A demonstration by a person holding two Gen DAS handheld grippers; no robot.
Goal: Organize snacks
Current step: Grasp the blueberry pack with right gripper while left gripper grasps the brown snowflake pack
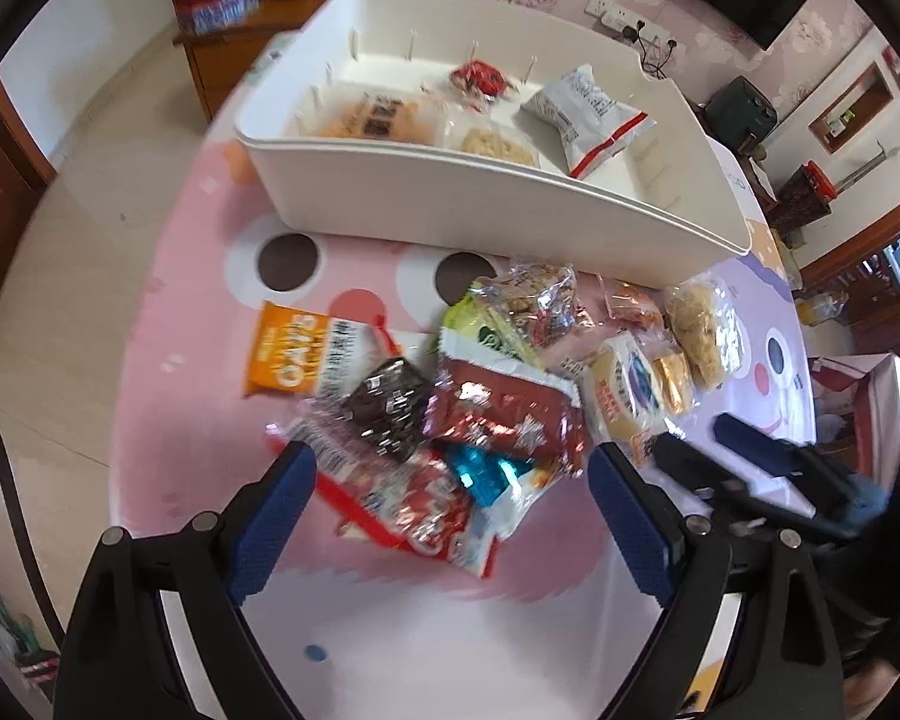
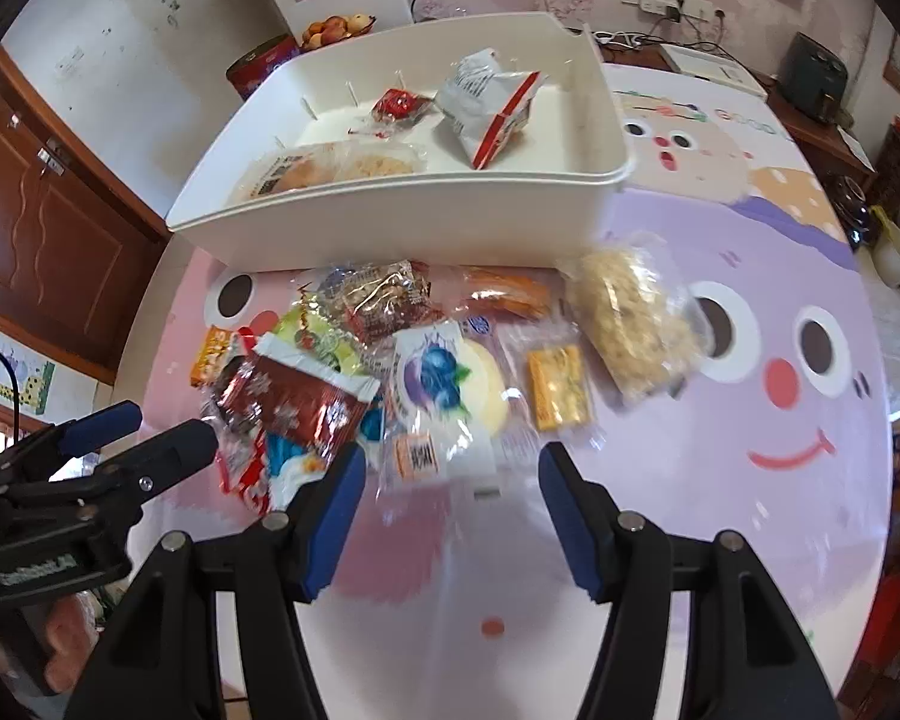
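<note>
On the glossy pink-and-lilac cartoon tablecloth (image 2: 750,360), crinkly snack packets (image 1: 498,414) lie heaped just in front of the smooth white plastic rectangular bin (image 1: 480,204), which already holds a few wrapped snacks. The left gripper (image 1: 450,474) hangs over the foil-shiny pile, its ribbed blue pads (image 1: 270,516) spread wide with nothing clamped. The right gripper (image 2: 450,474), moderately parted and empty, hovers by the clear-wrapped blueberry cake (image 2: 444,384).

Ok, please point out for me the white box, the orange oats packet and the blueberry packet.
white box (image 1: 450,204): left wrist view, its near outer wall.
orange oats packet (image 1: 288,357): left wrist view, its printed front.
blueberry packet (image 2: 438,375): right wrist view, the blueberry picture.
</note>
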